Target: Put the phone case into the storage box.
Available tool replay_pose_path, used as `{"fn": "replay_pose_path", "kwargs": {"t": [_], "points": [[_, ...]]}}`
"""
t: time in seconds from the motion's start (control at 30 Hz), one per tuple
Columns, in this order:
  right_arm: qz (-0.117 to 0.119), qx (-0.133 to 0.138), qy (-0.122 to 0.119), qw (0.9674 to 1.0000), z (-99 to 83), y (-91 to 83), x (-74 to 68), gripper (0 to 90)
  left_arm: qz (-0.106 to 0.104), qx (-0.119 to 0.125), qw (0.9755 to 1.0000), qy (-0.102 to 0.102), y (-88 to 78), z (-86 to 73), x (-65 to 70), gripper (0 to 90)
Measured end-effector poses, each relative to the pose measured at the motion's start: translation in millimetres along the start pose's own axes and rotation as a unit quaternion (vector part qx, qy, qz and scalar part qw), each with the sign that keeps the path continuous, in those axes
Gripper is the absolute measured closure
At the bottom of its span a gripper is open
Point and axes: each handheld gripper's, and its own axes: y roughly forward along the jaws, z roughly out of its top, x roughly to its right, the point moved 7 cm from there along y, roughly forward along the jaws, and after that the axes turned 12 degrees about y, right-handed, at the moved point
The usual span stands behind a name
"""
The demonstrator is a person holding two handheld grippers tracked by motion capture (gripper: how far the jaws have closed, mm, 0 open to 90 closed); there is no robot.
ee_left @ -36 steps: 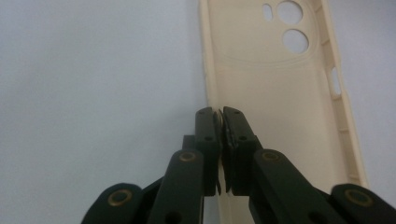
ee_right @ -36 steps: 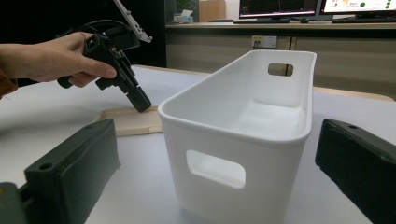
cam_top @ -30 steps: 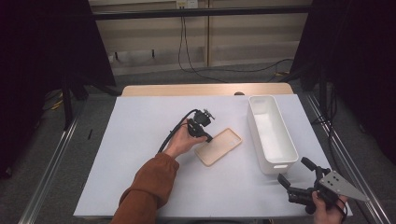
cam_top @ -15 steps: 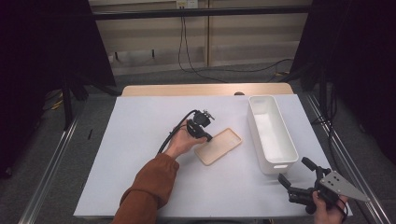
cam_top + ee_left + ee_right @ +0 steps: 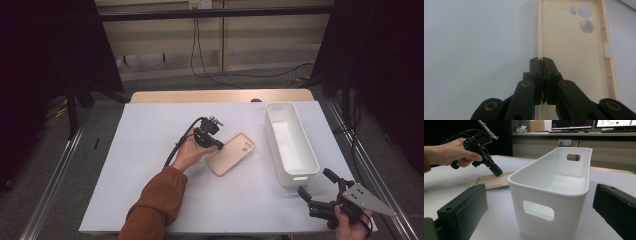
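The left gripper (image 5: pixel 216 145) is clamped on the long left wall of the beige phone case (image 5: pixel 232 153), mid-table, left of the white bin (image 5: pixel 291 144). The case's long axis runs toward the far right corner. The left gripper view shows the pads (image 5: pixel 535 65) pinching that wall. The right gripper (image 5: pixel 317 188) rests near the right corner, jaws apart, farther away.
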Motion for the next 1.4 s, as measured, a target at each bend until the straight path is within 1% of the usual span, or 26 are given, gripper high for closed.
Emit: {"fn": "replay_pose_path", "kwargs": {"t": [0.07, 0.23, 0.27, 0.33, 0.37, 0.4, 0.43, 0.47, 0.57, 0.7, 0.8, 0.83, 0.93, 1.03, 1.17, 1.23, 1.3, 1.37, 1.4], "points": [[0.0, 0.0, 0.0, 1.0, 0.0, 0.0, 0.1, 0.0, 0.002, 0.001, 1.0, 0.006, -2.7, -0.4, -0.3, 87.7], [0.0, 0.0, 0.0, 1.0, 0.0, 0.0, 0.0, 0.0, 0.012, 0.019, 0.9997, 0.004, -10.7, 2.2, -0.5, 87.7], [0.0, 0.0, 0.0, 1.0, 0.0, 0.0, 0.0, 0.0, 0.01, 0.021, 0.9997, 0.002, -12.3, 2.6, 0.0, 87.7], [0.0, 0.0, -0.001, 1.0, 0.0, 0.0, 0.0, 0.0, 0.018, 0.027, 0.9995, 0.001, -14.9, 3.6, -0.3, 87.7], [0.0, 0.0, -0.001, 1.0, -0.1, 0.0, -0.1, 0.0, 0.016, 0.028, 0.9995, 0.001, -16.4, 3.7, 0.0, 87.7], [0.0, 0.0, 0.0, 1.0, 0.0, 0.0, -0.1, 0.0, 0.021, 0.033, 0.9993, 0.001, -18.3, 4.1, 0.1, 87.7], [-0.001, 0.0, 0.0, 1.0, -0.1, 0.0, 0.0, 0.0, 0.02, 0.035, 0.9992, 0.002, -19.4, 4.2, 0.2, 87.7], [-0.001, 0.0, 0.0, 1.0, 0.0, 0.0, 0.0, 0.0, 0.022, 0.041, 0.9989, -0.006, -19.9, 4.8, 0.8, 87.7], [-0.001, 0.0, 0.001, 1.0, 0.0, 0.2, -0.4, 0.0, 0.029, 0.048, 0.9984, -0.009, -23.0, 4.8, 0.3, 87.7], [-0.001, 0.0, 0.0, 1.0, 0.0, 0.0, -0.2, 0.0, 0.034, 0.059, 0.9977, 0.0, -27.7, 5.2, 1.1, 87.7], [-0.001, 0.0, 0.001, 1.0, 0.0, 0.1, -0.2, 0.0, 0.042, 0.071, 0.9965, 0.003, -31.1, 5.7, 2.4, 87.7], [-0.001, 0.0, 0.0, 1.0, -0.1, 0.1, -0.3, 0.0, 0.043, 0.074, 0.9964, 0.006, -32.4, 5.6, 2.6, 87.7], [-0.001, 0.0, 0.001, 1.0, -0.1, 0.3, -0.5, 0.0, 0.044, 0.082, 0.9956, 0.008, -35.1, 5.1, 4.1, 87.7], [-0.001, 0.0, 0.001, 1.0, -0.2, 0.3, -0.5, 0.0, 0.043, 0.09, 0.995, 0.007, -37.8, 4.5, 5.3, 87.7], [-0.001, 0.0, 0.0, 1.0, -0.2, 0.5, -0.9, 0.0, 0.048, 0.1, 0.9938, 0.005, -42.1, 3.9, 6.9, 87.7], [-0.001, 0.0, 0.001, 1.0, -0.1, 0.4, -1.0, 0.0, 0.053, 0.104, 0.9931, 0.01, -44.5, 3.7, 8.0, 87.7], [-0.002, 0.0, 0.0, 1.0, -0.1, 0.4, -0.9, 0.0, 0.057, 0.111, 0.9921, 0.013, -46.9, 3.7, 9.1, 87.7], [-0.002, 0.0, 0.001, 1.0, -0.2, 0.6, -0.7, 0.0, 0.069, 0.119, 0.9905, 0.013, -49.2, 2.9, 9.8, 87.7], [-0.001, 0.0, 0.001, 1.0, -0.1, 0.6, -0.7, 0.0, 0.07, 0.121, 0.9901, 0.015, -50.0, 2.0, 9.9, 87.7]]}}
